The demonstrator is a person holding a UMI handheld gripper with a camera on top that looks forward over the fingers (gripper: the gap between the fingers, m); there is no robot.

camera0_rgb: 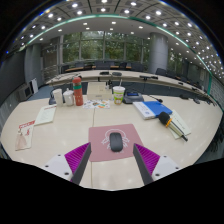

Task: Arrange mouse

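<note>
In the gripper view, the gripper (111, 158) hung over a pale table (60, 145) with its two fingers spread wide apart, gripping nothing, the magenta pads (76, 155) showing on their inner faces. The dark mouse (115, 142) lay on a pink mouse mat (112, 140), just ahead of the fingertips and in line with the gap between them, not touched by either finger. Everything else stood beyond the mat. Further back and to the left of it stood an orange bottle (78, 91), with two pale cups (62, 97) just beside it on its left. Nearer and left of the mat lay a white sheet of paper (45, 114). Behind the mat, near the table's far edge, stood a paper cup (118, 94). To the right of the mat and further back lay blue books (151, 108) and a dark, elongated object (172, 122) I could not identify. Past the table, an office space with desks and tall windows stretched away.
</note>
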